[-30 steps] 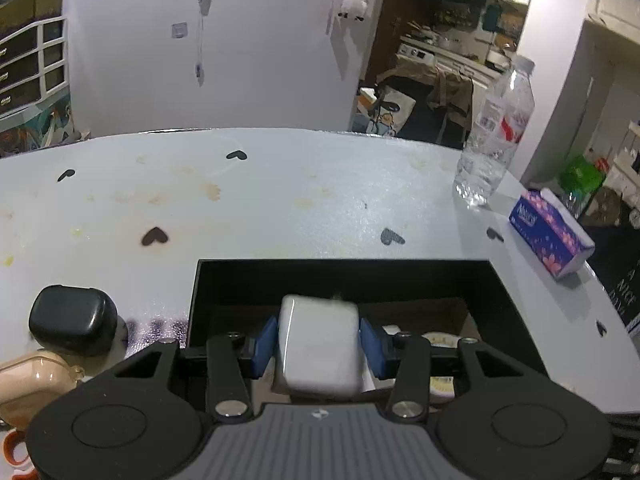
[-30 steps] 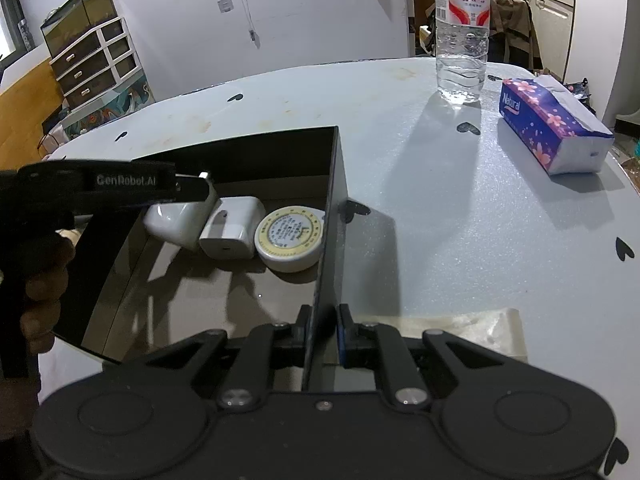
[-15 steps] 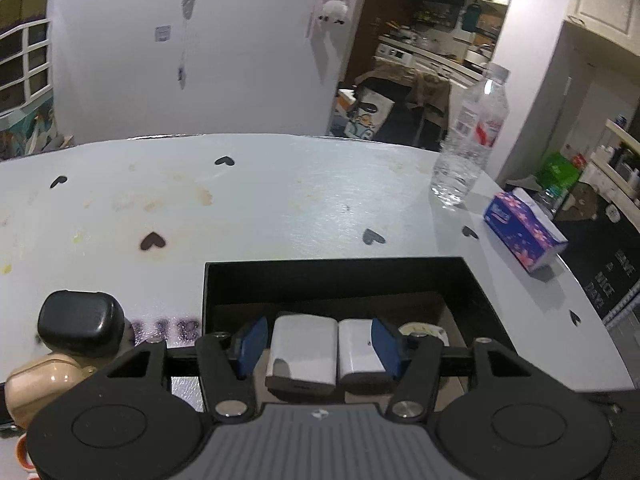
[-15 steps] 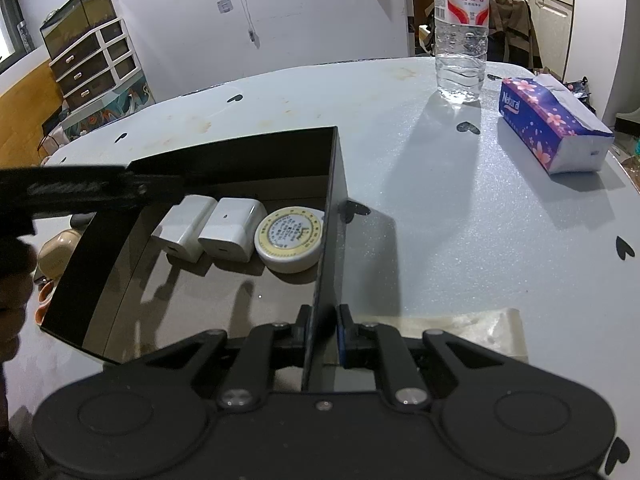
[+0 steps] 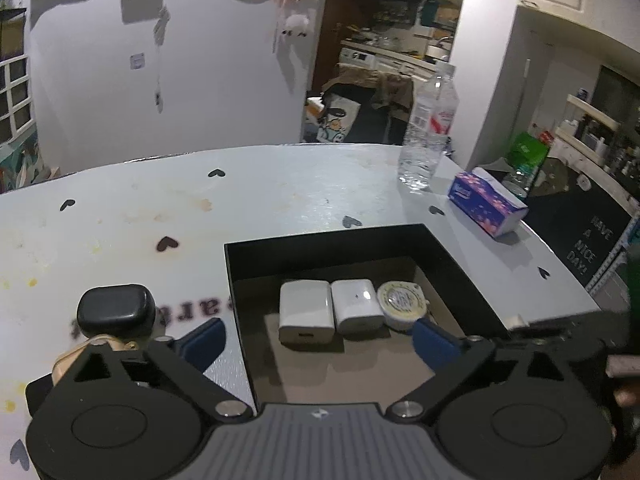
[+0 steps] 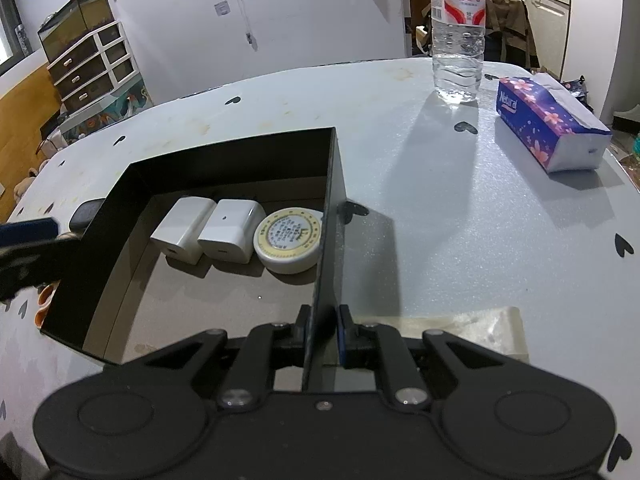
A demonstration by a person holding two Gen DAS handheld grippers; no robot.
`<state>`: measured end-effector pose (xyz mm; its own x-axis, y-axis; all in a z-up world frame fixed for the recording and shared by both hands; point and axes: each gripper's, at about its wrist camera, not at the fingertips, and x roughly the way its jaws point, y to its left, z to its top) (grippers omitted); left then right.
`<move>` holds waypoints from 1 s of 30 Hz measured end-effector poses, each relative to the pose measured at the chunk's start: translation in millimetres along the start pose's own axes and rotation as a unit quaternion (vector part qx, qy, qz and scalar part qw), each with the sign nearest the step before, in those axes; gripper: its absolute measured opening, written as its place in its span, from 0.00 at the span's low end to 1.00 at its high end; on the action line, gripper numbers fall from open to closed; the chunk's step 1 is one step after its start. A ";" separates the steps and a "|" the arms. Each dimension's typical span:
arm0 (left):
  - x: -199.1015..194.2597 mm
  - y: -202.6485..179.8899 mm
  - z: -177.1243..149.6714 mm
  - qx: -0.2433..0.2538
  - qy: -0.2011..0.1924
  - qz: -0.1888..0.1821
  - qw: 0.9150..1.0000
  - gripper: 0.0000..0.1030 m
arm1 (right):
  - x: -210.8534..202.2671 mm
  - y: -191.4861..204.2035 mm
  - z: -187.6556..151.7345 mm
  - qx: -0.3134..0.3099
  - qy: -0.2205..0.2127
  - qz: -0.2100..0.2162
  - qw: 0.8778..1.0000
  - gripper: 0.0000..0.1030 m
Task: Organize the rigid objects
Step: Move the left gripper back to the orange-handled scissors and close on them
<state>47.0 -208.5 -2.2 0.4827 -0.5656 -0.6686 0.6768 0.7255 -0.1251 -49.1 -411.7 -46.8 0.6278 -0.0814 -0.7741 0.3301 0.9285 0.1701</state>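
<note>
From the left wrist: left gripper [image 5: 319,340] up above the near edge of the box [image 5: 452,252], jaws opening, now wide, nothing between them. Blue pads [image 5: 202,340] far apart, one over the bench [image 5: 280,196] left of the box, one over the box floor. Inside the box, three things in a row, close side by side: a white charger [image 5: 306,316] on the left, a second charger [image 5: 356,312] in the middle, a round tin [image 5: 402,306] on the right. Left of the box, out on the bench, a black case [image 5: 116,310], and just under it a tan case [image 5: 74,356], partly hidden by the gripper. Far off on the right, a bottle [image 5: 430,136] standing up, and a tissue pack [image 5: 486,210] lying near it.

From the right wrist: right gripper [image 6: 322,330] pinched tight on the right wall of the box [image 6: 334,216], wall between the pads. Same row inside: charger [image 6: 182,234], second charger [image 6: 232,236], tin [image 6: 290,240] right next to the held wall. Bottle [image 6: 458,36] and tissue pack [image 6: 548,128] well apart from the box, on the right of the bench [image 6: 460,220]. At the far left edge, a blurry bit of the left gripper, only a blue pad [image 6: 28,230] plain to see, just outside the box's left wall.
</note>
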 end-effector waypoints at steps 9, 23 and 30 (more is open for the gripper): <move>-21.8 2.1 -14.2 0.009 -0.013 -0.003 1.000 1.00 | -0.8 0.7 -0.8 0.002 -0.001 -0.004 1.000 0.12; -45.6 48.2 -48.0 -0.006 -0.041 0.047 0.998 1.00 | -1.2 0.3 -1.3 0.003 -0.002 -0.004 1.000 0.12; -48.0 84.3 -61.4 -0.041 -0.039 0.079 0.995 1.00 | -1.4 0.6 -1.4 0.005 -0.003 -0.003 1.000 0.12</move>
<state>46.7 -96.1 -25.7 0.6224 -0.4687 -0.6268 0.5433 0.8352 -0.0850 -50.8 -410.5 -46.4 0.6296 -0.0889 -0.7718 0.3407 0.9244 0.1715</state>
